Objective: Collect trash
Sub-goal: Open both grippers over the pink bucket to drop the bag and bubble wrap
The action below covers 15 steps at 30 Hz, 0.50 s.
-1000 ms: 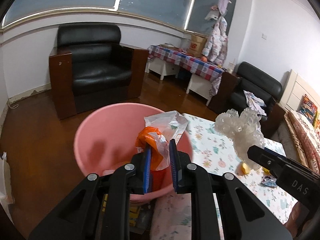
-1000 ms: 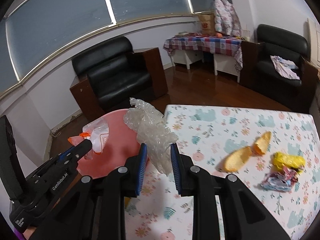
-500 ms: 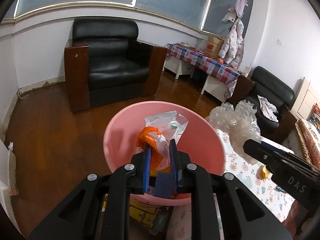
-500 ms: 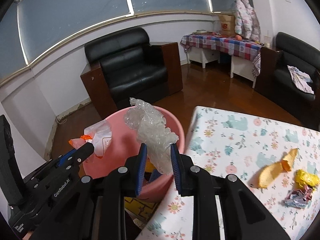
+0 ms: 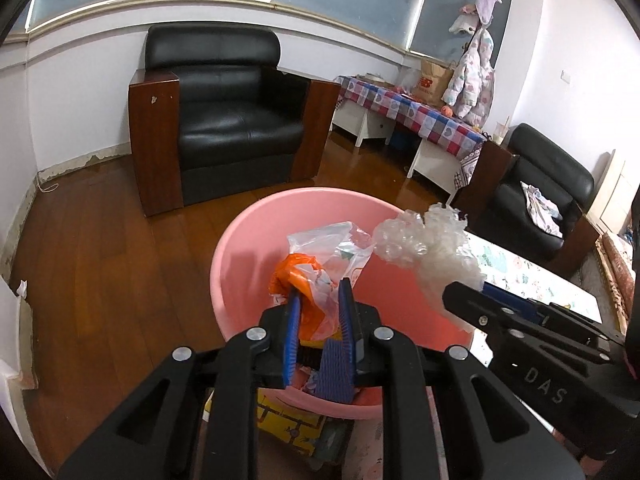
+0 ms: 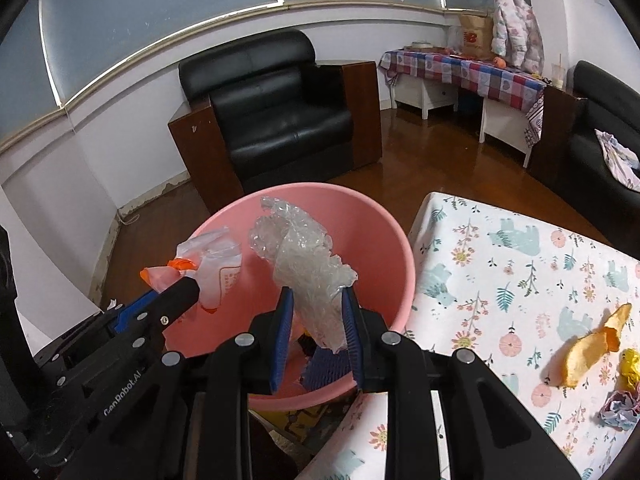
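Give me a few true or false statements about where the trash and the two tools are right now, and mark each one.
1. The left tool grips a plastic bag over the pink basin. True.
2. The right tool is empty. False: it grips bubble wrap.
3. Orange peel lies on the table. True.
4. The basin stands on the armchair. False: it stands beside the table, apart from the armchair.
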Each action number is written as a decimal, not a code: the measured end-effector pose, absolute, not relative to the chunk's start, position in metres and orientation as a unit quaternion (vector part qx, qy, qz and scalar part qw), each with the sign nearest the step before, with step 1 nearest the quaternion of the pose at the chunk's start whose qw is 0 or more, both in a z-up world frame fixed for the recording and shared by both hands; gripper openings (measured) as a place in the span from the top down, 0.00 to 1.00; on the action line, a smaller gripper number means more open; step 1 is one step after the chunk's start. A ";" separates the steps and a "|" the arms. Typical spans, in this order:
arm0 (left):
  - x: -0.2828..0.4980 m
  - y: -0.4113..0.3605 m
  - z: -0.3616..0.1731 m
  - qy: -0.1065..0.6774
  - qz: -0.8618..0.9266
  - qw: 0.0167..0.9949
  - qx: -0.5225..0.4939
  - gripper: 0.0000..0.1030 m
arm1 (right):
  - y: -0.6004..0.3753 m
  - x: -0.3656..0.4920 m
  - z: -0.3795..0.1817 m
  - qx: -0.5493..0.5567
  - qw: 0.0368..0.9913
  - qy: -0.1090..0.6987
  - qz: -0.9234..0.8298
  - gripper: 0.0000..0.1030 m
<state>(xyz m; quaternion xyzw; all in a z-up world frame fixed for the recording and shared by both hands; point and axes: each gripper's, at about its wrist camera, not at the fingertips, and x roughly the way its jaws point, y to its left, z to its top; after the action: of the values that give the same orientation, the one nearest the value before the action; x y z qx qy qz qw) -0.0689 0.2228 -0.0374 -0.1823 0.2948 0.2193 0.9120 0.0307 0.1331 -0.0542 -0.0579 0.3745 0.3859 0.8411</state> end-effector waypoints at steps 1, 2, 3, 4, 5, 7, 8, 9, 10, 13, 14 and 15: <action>-0.067 0.224 -0.037 0.295 0.220 0.912 -0.182 0.83 | 0.133 0.031 -0.055 -0.059 0.841 0.375 0.387 0.76; -0.066 0.224 -0.038 0.296 0.221 0.912 -0.181 0.83 | 0.134 0.032 -0.057 -0.059 0.840 0.375 0.387 0.76; -0.066 0.224 -0.038 0.297 0.222 0.911 -0.181 0.83 | 0.135 0.032 -0.057 -0.058 0.840 0.376 0.387 0.76; -0.065 0.225 -0.039 0.299 0.221 0.910 -0.183 0.83 | 0.135 0.033 -0.059 -0.057 0.839 0.378 0.388 0.76; -0.064 0.226 -0.040 0.299 0.221 0.910 -0.184 0.83 | 0.136 0.033 -0.060 -0.055 0.838 0.380 0.387 0.76; -0.063 0.227 -0.041 0.301 0.222 0.909 -0.185 0.80 | 0.136 0.035 -0.062 -0.054 0.838 0.381 0.386 0.76; -0.063 0.227 -0.042 0.301 0.222 0.909 -0.186 0.80 | 0.136 0.036 -0.063 -0.053 0.838 0.382 0.386 0.76; -0.062 0.228 -0.042 0.302 0.223 0.908 -0.185 0.80 | 0.136 0.035 -0.063 -0.052 0.838 0.382 0.386 0.76; -0.062 0.227 -0.042 0.303 0.224 0.908 -0.185 0.80 | 0.137 0.036 -0.063 -0.052 0.838 0.383 0.386 0.76; -0.062 0.226 -0.043 0.304 0.220 0.908 -0.184 0.77 | 0.137 0.036 -0.064 -0.051 0.837 0.383 0.388 0.76; -0.062 0.226 -0.043 0.304 0.220 0.909 -0.183 0.76 | 0.137 0.037 -0.064 -0.049 0.835 0.384 0.391 0.74; -0.062 0.226 -0.043 0.304 0.218 0.909 -0.184 0.74 | 0.138 0.038 -0.065 -0.048 0.832 0.387 0.395 0.72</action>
<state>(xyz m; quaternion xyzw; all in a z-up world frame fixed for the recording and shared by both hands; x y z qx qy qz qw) -0.0619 0.2265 -0.0433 -0.1838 0.3044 0.2183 0.9088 0.0376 0.1376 -0.0649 -0.0484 0.3865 0.3951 0.8320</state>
